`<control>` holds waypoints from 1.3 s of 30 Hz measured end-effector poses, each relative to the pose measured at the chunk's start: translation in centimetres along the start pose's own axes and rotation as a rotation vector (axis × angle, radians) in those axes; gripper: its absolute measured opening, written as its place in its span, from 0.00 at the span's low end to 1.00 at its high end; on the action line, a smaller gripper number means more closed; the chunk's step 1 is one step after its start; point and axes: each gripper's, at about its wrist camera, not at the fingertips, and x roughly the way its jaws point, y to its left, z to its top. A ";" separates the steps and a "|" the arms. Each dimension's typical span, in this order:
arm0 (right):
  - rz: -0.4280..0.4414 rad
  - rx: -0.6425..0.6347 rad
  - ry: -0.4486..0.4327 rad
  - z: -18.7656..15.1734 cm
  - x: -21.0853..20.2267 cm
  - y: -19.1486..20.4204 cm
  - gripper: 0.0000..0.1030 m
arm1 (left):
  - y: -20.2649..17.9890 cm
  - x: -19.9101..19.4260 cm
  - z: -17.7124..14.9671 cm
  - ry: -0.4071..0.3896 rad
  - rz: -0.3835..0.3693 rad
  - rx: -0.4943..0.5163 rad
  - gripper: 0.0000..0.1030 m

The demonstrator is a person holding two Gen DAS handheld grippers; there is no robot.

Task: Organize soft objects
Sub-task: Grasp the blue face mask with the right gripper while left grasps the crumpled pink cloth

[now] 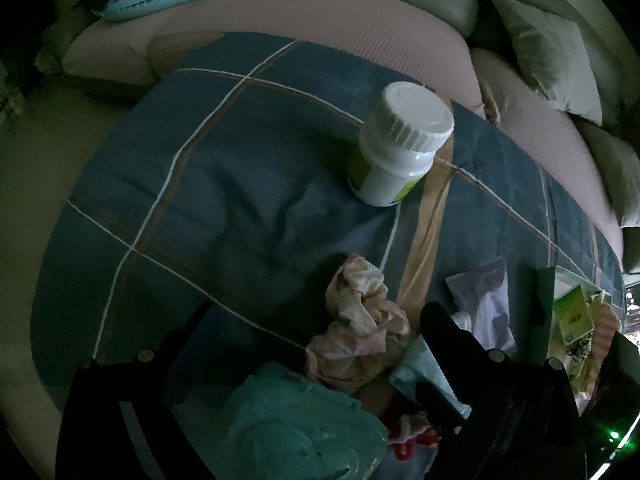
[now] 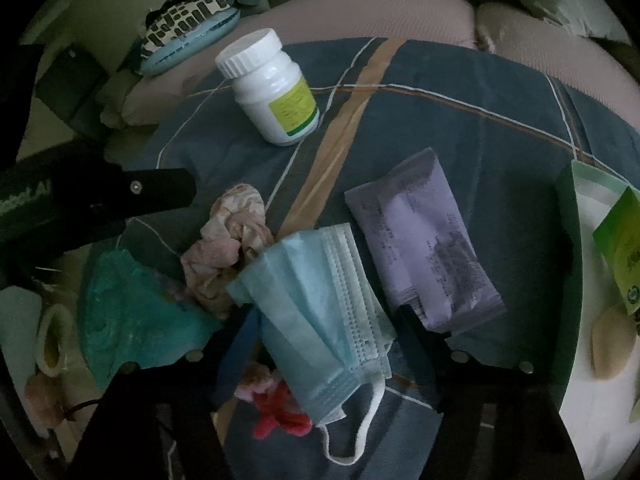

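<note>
A blue plaid blanket (image 2: 460, 120) covers a sofa seat. A light blue face mask (image 2: 320, 308) sits between the fingers of my right gripper (image 2: 328, 320), which is closed on it. A crumpled pink cloth (image 2: 232, 248) lies just left of the mask; it also shows in the left wrist view (image 1: 360, 320). A teal soft item (image 2: 132, 312) lies further left, and shows between the wide-apart fingers of my left gripper (image 1: 312, 340) in the left wrist view (image 1: 300, 428). A red and pink hair tie (image 2: 276, 404) lies under the mask.
A white pill bottle (image 1: 400, 144) stands on the blanket, also in the right wrist view (image 2: 272, 88). A purple tissue pack (image 2: 424, 244) lies right of the mask. A green-rimmed bin (image 2: 572, 280) holds small items at the right. Cushions (image 1: 552, 56) line the sofa back.
</note>
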 end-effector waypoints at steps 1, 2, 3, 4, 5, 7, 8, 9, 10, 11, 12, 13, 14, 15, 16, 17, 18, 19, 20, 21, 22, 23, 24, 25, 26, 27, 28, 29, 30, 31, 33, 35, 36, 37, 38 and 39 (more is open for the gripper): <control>0.002 0.002 0.000 0.0 0.0 -0.1 0.64 | 0.0 0.2 0.1 0.009 0.008 0.002 0.97; 0.005 0.006 -0.001 0.0 -0.1 -0.2 0.62 | -0.1 0.4 0.2 0.017 0.014 0.006 0.97; 0.009 0.011 0.000 0.0 -0.2 -0.3 0.60 | -0.2 0.4 0.3 0.024 0.019 0.014 0.97; 0.012 0.014 -0.001 0.1 -0.3 -0.4 0.59 | -0.4 0.5 0.4 0.033 0.019 0.028 0.97; 0.015 0.018 -0.001 0.1 -0.4 -0.4 0.54 | -0.5 0.5 0.5 0.038 0.018 0.037 0.97; 0.022 0.025 0.000 0.1 -0.6 -0.5 0.48 | -1.0 0.4 0.7 0.050 0.019 0.056 0.97; 0.025 0.029 0.001 0.1 -0.6 -0.6 0.45 | -1.1 0.3 1.0 0.052 0.022 0.062 0.97; 0.028 0.031 0.002 0.1 -0.6 -0.6 0.42 | -1.3 0.3 1.1 0.056 0.025 0.070 0.97; 0.034 0.033 0.004 0.1 -0.7 -0.7 0.41 | -1.5 0.3 1.2 0.062 0.027 0.079 0.97; 0.036 0.034 0.005 0.1 -0.7 -0.6 0.38 | -1.8 0.5 1.4 0.067 0.027 0.085 0.97; 0.037 0.036 0.005 0.1 -0.8 -0.6 0.35 | -2.0 0.6 1.4 0.074 0.026 0.092 0.97; 0.041 0.039 0.005 0.2 -0.8 -0.7 0.34 | -2.2 0.8 1.4 0.083 0.023 0.100 0.97; 0.046 0.042 0.005 0.1 -0.8 -0.8 0.32 | -2.4 1.0 1.4 0.091 0.020 0.105 0.97; 0.052 0.046 0.005 0.1 -0.8 -1.0 0.32 | -2.7 1.3 1.5 0.101 0.018 0.109 0.97; 0.060 0.050 0.003 0.2 -0.8 -1.1 0.32 | -2.8 1.6 1.6 0.114 0.017 0.111 0.97; 0.067 0.051 0.002 0.2 -0.8 -1.1 0.32 | -2.8 1.7 1.4 0.120 0.024 0.114 0.97; 0.068 0.050 0.000 0.2 -0.9 -1.2 0.32 | -2.9 1.9 1.3 0.122 0.033 0.117 0.97; 0.070 0.049 -0.001 0.2 -1.0 -1.2 0.32 | -3.0 2.2 1.3 0.128 0.039 0.118 0.97; 0.071 0.048 -0.002 0.2 -1.1 -1.3 0.32 | -3.0 2.4 1.3 0.134 0.037 0.118 0.97; 0.070 0.046 -0.003 0.1 -1.3 -1.4 0.32 | -3.1 2.6 1.4 0.138 0.033 0.116 0.97; 0.069 0.045 -0.002 0.1 -1.3 -1.4 0.32 | -3.2 2.8 1.4 0.145 0.025 0.117 0.97; 0.071 0.047 -0.002 0.1 -1.2 -1.5 0.30 | -3.3 3.0 1.5 0.153 0.022 0.120 0.97; 0.072 0.048 -0.001 0.0 -1.3 -1.5 0.28 | -3.4 3.1 1.5 0.155 0.025 0.127 0.97; 0.073 0.049 0.000 -0.1 -1.4 -1.8 0.28 | -3.6 3.2 1.5 0.154 0.034 0.137 0.96; 0.074 0.050 0.002 -0.1 -1.4 -1.8 0.28 | -4.0 3.5 1.7 0.157 0.042 0.143 0.95; 0.075 0.050 0.002 -0.1 -1.5 -1.8 0.28 | -4.0 3.5 1.7 0.162 0.046 0.147 0.94; 0.076 0.051 0.002 -0.1 -1.6 -1.9 0.27 | -4.0 3.6 1.7 0.169 0.048 0.152 0.89; 0.075 0.053 0.001 -0.1 -1.5 -2.0 0.25 | -4.1 3.7 1.6 0.177 0.050 0.155 0.82; 0.076 0.055 0.001 -0.1 -1.5 -2.0 0.24 | -4.1 3.9 1.6 0.187 0.054 0.159 0.80; 0.079 0.058 0.002 -0.1 -1.5 -2.1 0.24 | -4.0 4.0 1.5 0.195 0.058 0.163 0.79; 0.079 0.059 0.002 -0.1 -1.6 -2.2 0.22 | -3.9 4.1 1.4 0.205 0.064 0.169 0.79; 0.078 0.057 -0.001 -0.1 -1.7 -2.2 0.19 | -4.0 4.2 1.3 0.216 0.066 0.176 0.79; 0.079 0.055 -0.002 -0.1 -1.8 -2.2 0.18 | -4.1 4.3 1.2 0.219 0.069 0.182 0.79; 0.080 0.056 -0.002 0.0 -1.7 -2.3 0.18 | -4.3 4.4 1.3 0.225 0.074 0.189 0.79; 0.083 0.057 -0.003 -0.1 -1.8 -2.3 0.18 | -4.6 4.7 1.3 0.235 0.075 0.196 0.79; 0.085 0.059 -0.003 -0.1 -1.7 -2.4 0.17 | -4.8 4.9 1.3 0.242 0.076 0.199 0.79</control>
